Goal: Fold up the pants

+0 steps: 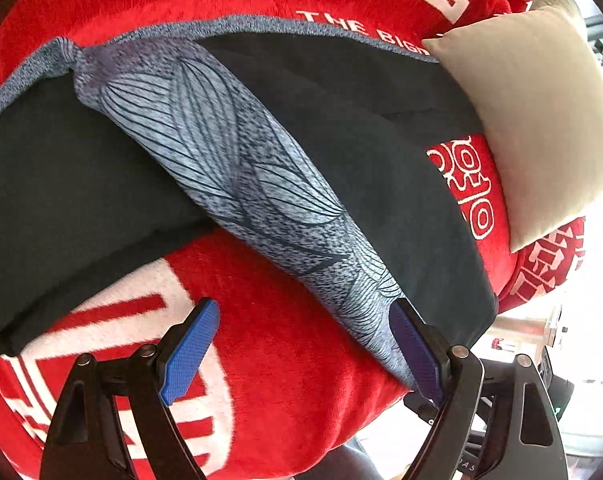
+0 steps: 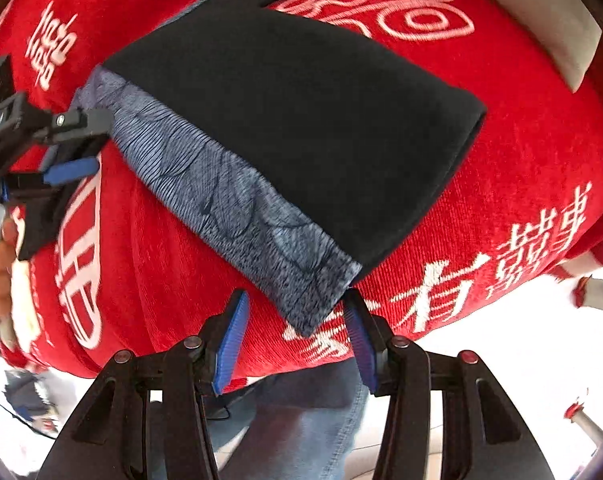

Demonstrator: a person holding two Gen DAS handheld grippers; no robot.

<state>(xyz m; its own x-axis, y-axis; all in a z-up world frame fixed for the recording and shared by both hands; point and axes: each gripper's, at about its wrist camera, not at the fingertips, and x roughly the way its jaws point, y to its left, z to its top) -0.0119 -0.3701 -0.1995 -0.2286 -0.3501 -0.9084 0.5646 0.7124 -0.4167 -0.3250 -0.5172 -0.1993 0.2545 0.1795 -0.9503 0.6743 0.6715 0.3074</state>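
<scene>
Now pants [image 1: 237, 168] folded, long axis diagonal across red blanket [image 1: 293, 360]; both hand-held grippers [image 1: 301, 352] [image 2: 297, 344] wide, holding nothing.

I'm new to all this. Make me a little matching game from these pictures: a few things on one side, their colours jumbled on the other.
Things:
1. pants
2. blanket
3. cushion
4. patterned band

Colours:
a. beige
b. grey-blue with dark lines
c. red with white lettering
d. black

Pairs: 1-d, 2-c, 3-a, 4-b
</scene>
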